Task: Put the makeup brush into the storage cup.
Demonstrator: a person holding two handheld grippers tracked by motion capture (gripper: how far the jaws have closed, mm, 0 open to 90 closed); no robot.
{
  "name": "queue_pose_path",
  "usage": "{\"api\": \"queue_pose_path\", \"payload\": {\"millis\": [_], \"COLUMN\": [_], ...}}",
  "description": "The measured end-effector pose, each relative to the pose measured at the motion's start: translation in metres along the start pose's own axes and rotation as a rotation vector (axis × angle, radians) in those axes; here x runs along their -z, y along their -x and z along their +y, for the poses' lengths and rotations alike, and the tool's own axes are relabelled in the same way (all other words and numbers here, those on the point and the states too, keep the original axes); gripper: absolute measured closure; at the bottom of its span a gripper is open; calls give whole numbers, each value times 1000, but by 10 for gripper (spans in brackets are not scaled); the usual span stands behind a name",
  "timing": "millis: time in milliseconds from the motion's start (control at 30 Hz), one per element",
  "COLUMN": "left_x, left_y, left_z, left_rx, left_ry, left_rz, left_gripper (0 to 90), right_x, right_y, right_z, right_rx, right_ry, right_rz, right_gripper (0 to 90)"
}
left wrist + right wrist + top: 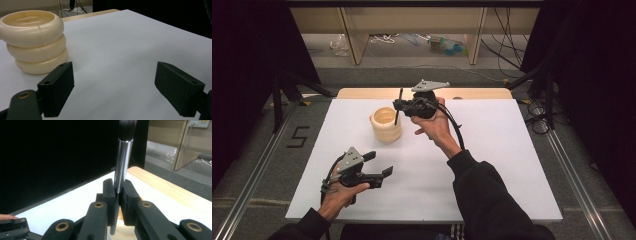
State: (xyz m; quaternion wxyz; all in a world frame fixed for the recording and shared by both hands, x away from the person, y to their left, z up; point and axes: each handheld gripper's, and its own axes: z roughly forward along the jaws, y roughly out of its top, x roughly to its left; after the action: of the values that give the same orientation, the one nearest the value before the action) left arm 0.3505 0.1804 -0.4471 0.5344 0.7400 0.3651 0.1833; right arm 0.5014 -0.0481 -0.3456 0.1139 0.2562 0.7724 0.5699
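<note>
Pinching a brush (124, 157) upright by its metal collar, my right gripper (404, 106) hangs just above the cream holder (386, 125), the stack of three rings on the white table (492, 165). Bristles point up, and the handle's lower end hangs right at the holder's mouth beneath the jaws; I cannot tell whether it is inside yet. So I judge the pickup done and the drop-in left: lower, let go, pull away. My left gripper (379, 165) rests well apart, jaws spread and holding nothing, with the holder ahead and to its left
</note>
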Motion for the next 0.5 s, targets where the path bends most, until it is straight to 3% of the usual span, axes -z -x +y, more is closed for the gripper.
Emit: {"api": "queue_pose_path", "payload": {"millis": [400,433,500], "left_x": [0,0,0], "left_y": [0,-1,-1], "left_z": [0,0,0], "left_rx": [10,-7,-4], "left_ry": [1,2,3], "left_rz": [-1,-4,-2], "left_gripper": [157,157,157], "right_x": [-12,-12,-15], "right_y": [5,6,7], "right_z": [12,13,14], "right_rx": [4,5,3], "right_ry": [-9,-10,-14], "right_rz": [-17,-22,-22], "right_gripper": [835,835,835]}}
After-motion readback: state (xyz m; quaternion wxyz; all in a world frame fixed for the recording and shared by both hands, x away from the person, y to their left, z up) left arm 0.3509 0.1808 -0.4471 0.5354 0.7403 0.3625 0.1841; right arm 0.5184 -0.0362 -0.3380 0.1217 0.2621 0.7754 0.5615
